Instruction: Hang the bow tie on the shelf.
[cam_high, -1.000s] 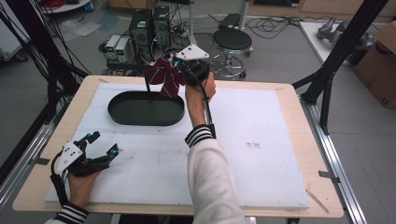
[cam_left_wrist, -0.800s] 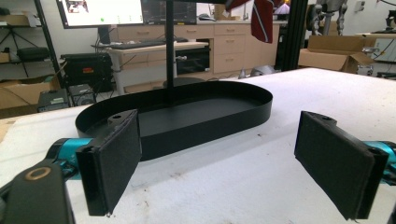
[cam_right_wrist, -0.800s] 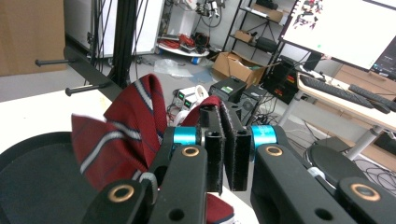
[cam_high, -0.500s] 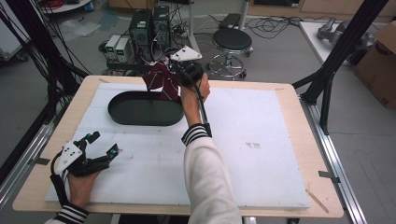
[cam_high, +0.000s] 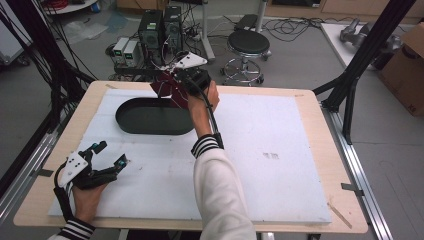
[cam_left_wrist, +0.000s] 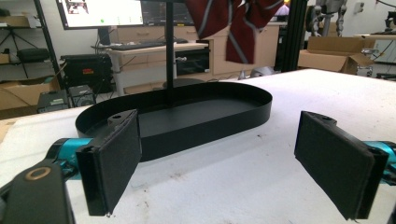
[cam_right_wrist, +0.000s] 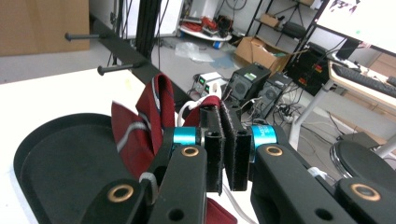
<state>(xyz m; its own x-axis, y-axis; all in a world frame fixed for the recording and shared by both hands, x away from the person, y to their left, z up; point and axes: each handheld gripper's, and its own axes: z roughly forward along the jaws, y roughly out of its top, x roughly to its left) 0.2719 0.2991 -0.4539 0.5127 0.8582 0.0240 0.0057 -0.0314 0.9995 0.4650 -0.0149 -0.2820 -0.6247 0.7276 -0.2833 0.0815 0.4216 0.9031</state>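
- A dark red cloth with pale stripes (cam_high: 167, 89) hangs pinched in the right claw (cam_right_wrist: 227, 149), whose jaws are clenched on the fabric; the folds spill to the left of the jaws in the right gripper view and dangle above the far rim of the black oval tray (cam_high: 131, 111).
- In the left gripper view the cloth (cam_left_wrist: 236, 23) hangs in the air over the tray's far side, clear of the tray floor.
- The tray sits directly below and on the near side of the right claw (cam_high: 176, 82), its low wall (cam_left_wrist: 205, 121) unbroken all round, its inside bare and dark.
- The right hand (cam_high: 200, 100) reaches out across the white table (cam_high: 280, 165) from the near edge, a striped cuff at the wrist.
- The left claw (cam_high: 111, 155) rests well apart from the right one, near the table's front left corner, its jaws released and spread wide, nothing between the two black pads (cam_left_wrist: 116, 158).
- Ahead of the left claw (cam_left_wrist: 219, 172) lies a bare strip of white surface, then the tray's near wall.
- To the right of the right claw, the table top stretches open to its wooden edge (cam_high: 312, 117).
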